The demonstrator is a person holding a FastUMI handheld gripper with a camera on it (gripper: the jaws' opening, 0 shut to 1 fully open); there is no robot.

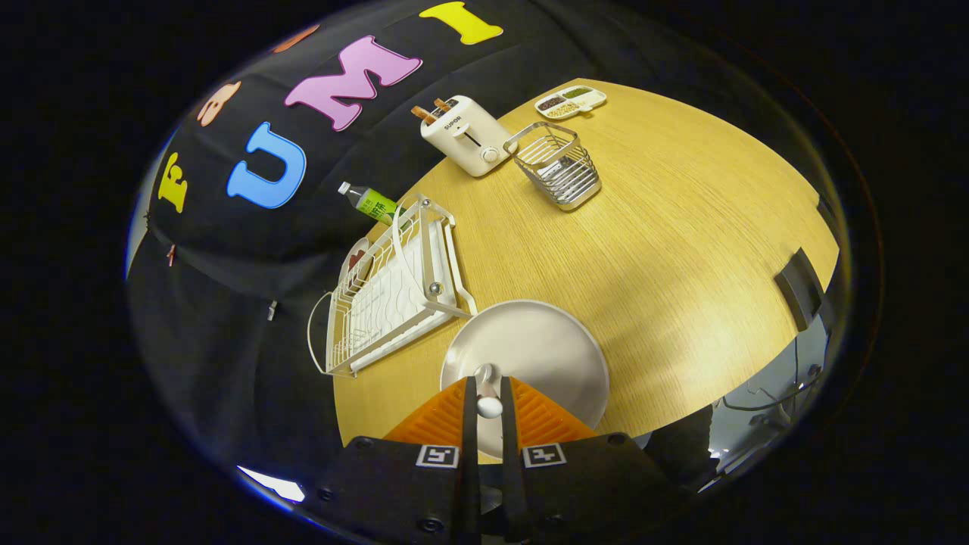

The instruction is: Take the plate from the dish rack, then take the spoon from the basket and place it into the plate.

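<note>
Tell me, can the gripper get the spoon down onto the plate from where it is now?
Probably yes: the gripper is shut on the spoon right above the plate, which lies bare on the table beside the dish rack.

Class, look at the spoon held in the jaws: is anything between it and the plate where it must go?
Nothing visible. The gripper has its jaws closed on the spoon, right above the plate, whose surface is bare. The dish rack and the basket stand off to the side.
</note>
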